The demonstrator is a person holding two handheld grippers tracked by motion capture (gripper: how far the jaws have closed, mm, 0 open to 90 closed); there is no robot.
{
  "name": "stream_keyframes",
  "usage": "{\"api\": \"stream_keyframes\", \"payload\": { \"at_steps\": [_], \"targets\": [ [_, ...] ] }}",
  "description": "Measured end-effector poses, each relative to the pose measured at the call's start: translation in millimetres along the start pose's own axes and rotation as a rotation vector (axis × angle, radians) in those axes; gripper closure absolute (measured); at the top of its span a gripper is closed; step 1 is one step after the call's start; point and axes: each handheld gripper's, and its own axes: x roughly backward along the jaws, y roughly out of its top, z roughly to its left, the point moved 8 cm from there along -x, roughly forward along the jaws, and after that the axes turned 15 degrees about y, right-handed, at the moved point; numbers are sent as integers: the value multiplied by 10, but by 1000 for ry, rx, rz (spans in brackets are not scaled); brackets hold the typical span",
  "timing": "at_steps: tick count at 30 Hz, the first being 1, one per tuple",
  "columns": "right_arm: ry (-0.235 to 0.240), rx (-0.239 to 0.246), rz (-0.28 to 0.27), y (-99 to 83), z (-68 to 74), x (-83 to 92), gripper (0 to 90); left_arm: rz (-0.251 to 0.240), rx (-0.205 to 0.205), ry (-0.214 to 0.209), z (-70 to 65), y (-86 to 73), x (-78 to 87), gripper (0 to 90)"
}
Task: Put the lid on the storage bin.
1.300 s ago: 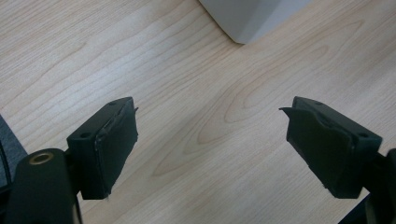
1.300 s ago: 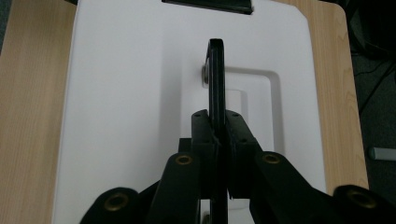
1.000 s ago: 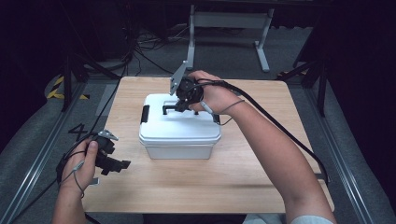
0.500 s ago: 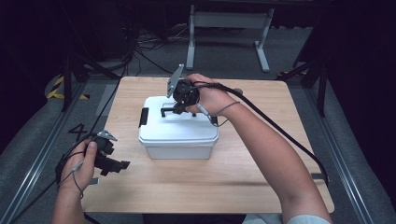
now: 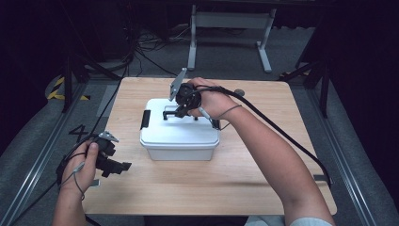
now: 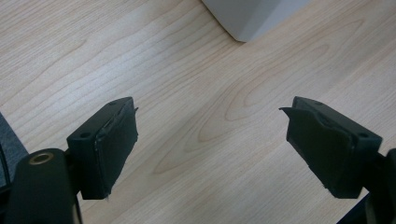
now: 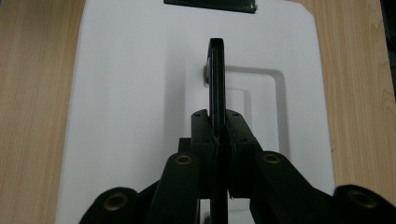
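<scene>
— Where's the box sitting?

— The white box (image 5: 179, 136) is near the middle of the tabletop (image 5: 263, 179), a little toward the far edge and left of centre. Its long axis runs left to right, parallel to the near edge. There's a black latch (image 5: 145, 119) on its left end, facing the left edge of the tabletop.

— And the handle?

— The black handle (image 5: 178, 113) on the lid stands upright, running along the same left-to-right line as the box. In the right gripper view the handle (image 7: 216, 88) shows as a thin blade going straight away from the camera, toward the latch (image 7: 210, 4) at the far end of the lid (image 7: 126, 93).

— What's the right claw doing?

— The right claw (image 5: 180, 109) comes in from the far right side and is clamped on that handle, the jaws pressed flat against both faces of it.

— The left one?

— The left claw (image 5: 120, 165) is held near the near-left corner of the tabletop, well apart from the box, pointing right. Its jaws stand wide apart with nothing between them, just bare wood below and one corner of the box (image 6: 252, 16) farther off.
</scene>
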Motion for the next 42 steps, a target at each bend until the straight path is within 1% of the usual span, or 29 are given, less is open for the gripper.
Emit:
{"api": "stream_keyframes", "payload": {
  "at_steps": [2,3,5,6,7,8,11,12,13,15,18,19,20,21,22,26,27,33,35,37,38,40,42],
  "targets": [
    [-2,-9,4,-9,-5,10,831,-1,2,3,4,2,0,168],
    [3,-20,2,-15,-2,14,805,-1,2,3,6,3,-2,168],
    [16,-32,-22,-12,9,29,757,2,4,1,3,5,-9,168],
    [19,-29,-35,-6,12,45,740,3,1,1,5,6,-12,168],
    [27,-37,-57,6,37,93,697,4,1,2,8,11,-15,168],
    [27,-37,-57,6,37,93,697,4,1,2,8,11,-15,168],
    [14,-46,-101,41,83,192,619,3,2,-3,3,30,-21,167],
    [11,-49,-117,50,105,236,605,3,-4,1,8,38,-24,167],
    [11,-49,-117,50,105,236,605,3,-4,1,8,38,-24,167],
    [3,-50,-132,48,156,338,591,7,1,2,4,40,-30,167],
    [-16,-49,-144,18,195,459,583,6,1,1,3,39,-29,167],
    [-23,-52,-147,-1,206,496,576,6,1,2,5,38,-27,167],
    [-23,-52,-147,-1,206,496,576,6,1,2,5,38,-27,167],
    [-30,-62,-163,-54,227,578,561,6,1,2,5,38,-25,168],
    [-34,-66,-170,-88,231,616,558,6,2,2,4,40,-27,168],
    [-65,-96,-184,-275,238,755,553,11,0,-1,-10,48,-36,168],
    [-65,-96,-184,-275,238,755,553,11,0,-1,-10,48,-36,168],
    [-122,-152,-205,-616,285,970,544,12,3,5,-14,57,-42,168],
    [-149,-174,-210,-705,291,1028,540,12,0,7,-14,60,-42,168],
    [-176,-192,-221,-772,297,1083,534,12,7,8,-16,61,-39,168],
    [-185,-201,-229,-806,305,1112,531,10,4,9,-11,63,-38,167],
    [-197,-214,-236,-858,326,1154,530,13,17,2,-14,59,-32,168],
    [-202,-221,-237,-907,349,1186,529,13,20,-1,-10,54,-25,168]
  ]
}}
